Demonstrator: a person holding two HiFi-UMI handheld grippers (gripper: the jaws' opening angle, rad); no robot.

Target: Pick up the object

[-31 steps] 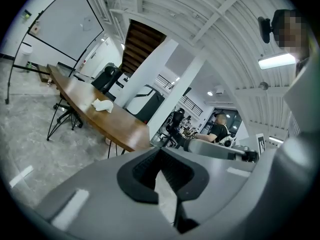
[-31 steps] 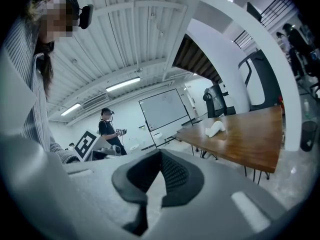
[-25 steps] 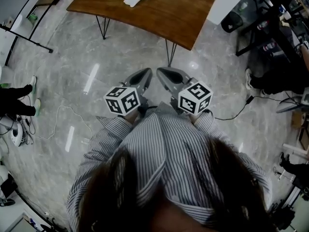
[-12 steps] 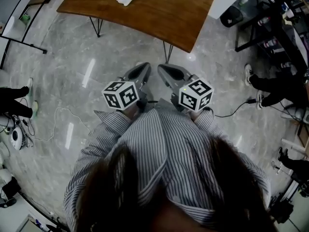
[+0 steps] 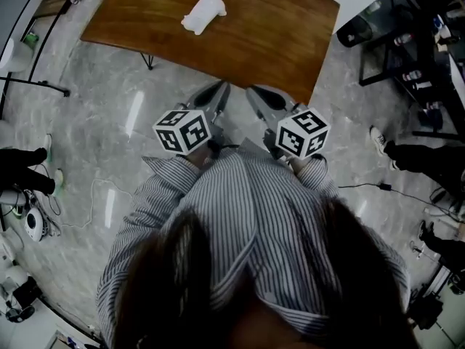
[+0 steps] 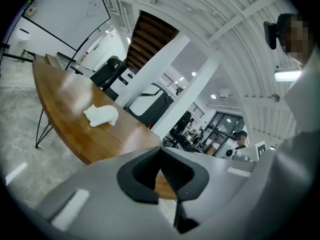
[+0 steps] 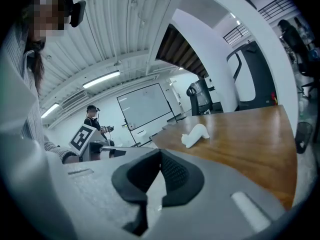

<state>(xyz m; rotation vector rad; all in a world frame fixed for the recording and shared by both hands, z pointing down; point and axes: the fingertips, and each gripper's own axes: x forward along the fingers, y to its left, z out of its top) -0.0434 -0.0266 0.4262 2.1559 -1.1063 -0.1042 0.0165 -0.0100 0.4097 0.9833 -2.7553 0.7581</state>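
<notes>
A small white object (image 5: 203, 13) lies on the brown wooden table (image 5: 276, 42), toward its far left part. It also shows in the left gripper view as a white lump (image 6: 101, 115) and in the right gripper view as the same white object (image 7: 195, 134). My left gripper (image 5: 221, 91) is held close to my chest, short of the table's near edge, jaws shut and empty. My right gripper (image 5: 253, 93) sits beside it, jaws shut with nothing between them. Both are well short of the object.
The table stands on thin black legs (image 5: 150, 62) over a glossy grey marble floor (image 5: 109, 122). Black chairs and equipment (image 5: 407, 35) crowd the right side. A person's legs (image 5: 25, 167) and cables are at the left. Another person (image 7: 92, 115) stands far off.
The table and white object have come closer in the head view, and the table edge now reaches just above the grippers. Both grippers stay shut, side by side.
</notes>
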